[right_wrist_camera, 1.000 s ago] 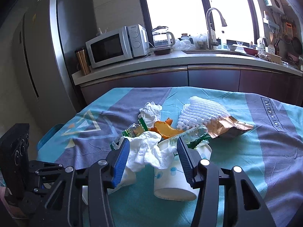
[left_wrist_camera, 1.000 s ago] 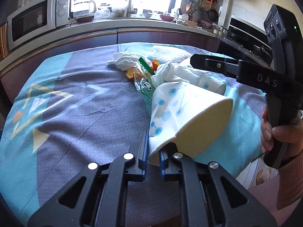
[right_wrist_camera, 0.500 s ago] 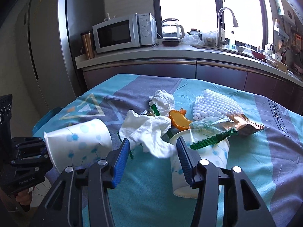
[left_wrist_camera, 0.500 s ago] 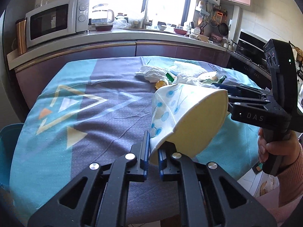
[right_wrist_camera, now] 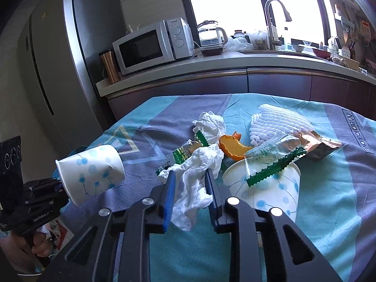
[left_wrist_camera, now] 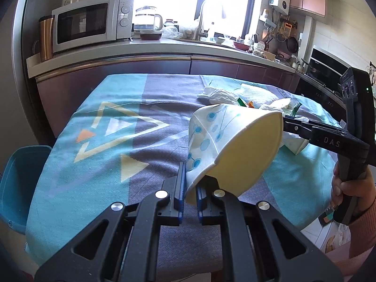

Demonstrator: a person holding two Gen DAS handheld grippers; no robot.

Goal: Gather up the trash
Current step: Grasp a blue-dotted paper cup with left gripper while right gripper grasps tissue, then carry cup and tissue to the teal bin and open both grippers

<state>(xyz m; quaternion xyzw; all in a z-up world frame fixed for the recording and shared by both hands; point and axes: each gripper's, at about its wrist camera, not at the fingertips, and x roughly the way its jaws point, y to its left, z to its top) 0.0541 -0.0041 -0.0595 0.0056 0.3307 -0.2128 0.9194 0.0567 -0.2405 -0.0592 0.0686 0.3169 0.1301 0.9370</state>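
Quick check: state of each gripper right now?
Left gripper: shut on the rim of the paper cup, lifted off the table.
Right gripper: fingers have just been closing around the crumpled tissue, now pinching it.

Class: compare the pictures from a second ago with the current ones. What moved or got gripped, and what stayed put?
The left gripper, shut on the rim of the paper cup, carried it away from the trash pile to the table's near-left edge. The right gripper has just been closing on the crumpled tissue. The second cup, wrappers and orange peel kept their places.
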